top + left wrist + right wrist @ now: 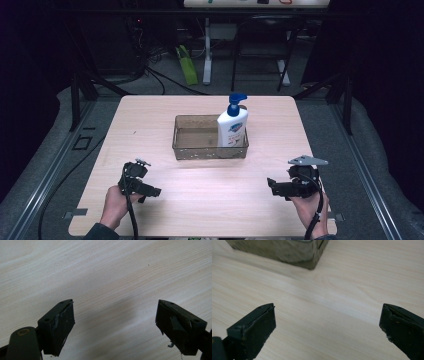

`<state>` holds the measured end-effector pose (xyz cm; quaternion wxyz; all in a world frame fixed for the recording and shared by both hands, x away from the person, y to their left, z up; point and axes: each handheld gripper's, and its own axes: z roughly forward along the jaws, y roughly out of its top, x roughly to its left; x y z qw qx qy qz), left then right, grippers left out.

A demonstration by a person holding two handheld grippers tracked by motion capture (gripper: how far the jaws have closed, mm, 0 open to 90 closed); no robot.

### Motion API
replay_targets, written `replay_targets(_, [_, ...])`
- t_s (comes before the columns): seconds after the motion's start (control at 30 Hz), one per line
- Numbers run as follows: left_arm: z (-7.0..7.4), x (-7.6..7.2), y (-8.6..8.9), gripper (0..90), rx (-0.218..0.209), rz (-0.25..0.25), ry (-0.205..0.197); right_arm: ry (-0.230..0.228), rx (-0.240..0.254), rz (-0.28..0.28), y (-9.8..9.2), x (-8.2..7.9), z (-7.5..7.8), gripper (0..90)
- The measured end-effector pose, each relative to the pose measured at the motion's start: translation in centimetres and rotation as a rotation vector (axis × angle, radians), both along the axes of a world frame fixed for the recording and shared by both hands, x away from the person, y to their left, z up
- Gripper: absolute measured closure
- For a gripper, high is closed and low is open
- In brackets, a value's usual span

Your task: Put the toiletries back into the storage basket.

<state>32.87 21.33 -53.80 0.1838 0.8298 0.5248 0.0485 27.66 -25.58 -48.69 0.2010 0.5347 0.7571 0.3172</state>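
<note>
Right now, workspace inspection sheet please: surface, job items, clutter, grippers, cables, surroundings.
Surface: light wood table, bare around the hands.
Job's things: white pump bottle with blue pump stands upright in the right end of the clear bin, mid-table.
Clutter: nothing seen.
Grippers: left gripper open, nothing between the jaws; right gripper open, nothing between the jaws, facing a corner of the bin.
Cables: one cable trails from each gripper toward the person.
Surroundings: dark room, green bag and desk legs on the floor beyond.

Green bag [187, 65] (beyond table [150, 120]), cables.
</note>
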Motion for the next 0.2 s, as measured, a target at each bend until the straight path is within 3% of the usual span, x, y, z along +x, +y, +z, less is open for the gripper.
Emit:
replay_targets(0.13, [0.2,0.0,0.0,15.4,-0.013,-0.003,-0.009,0.082,-0.046,0.010,-0.3,0.4,-2.1,0.0])
replay_targets(0.2, [0.3,0.1,0.0,15.4,-0.008,-0.009,-0.010,0.112,-0.040,0.010,-0.6,0.8,-2.7,0.0])
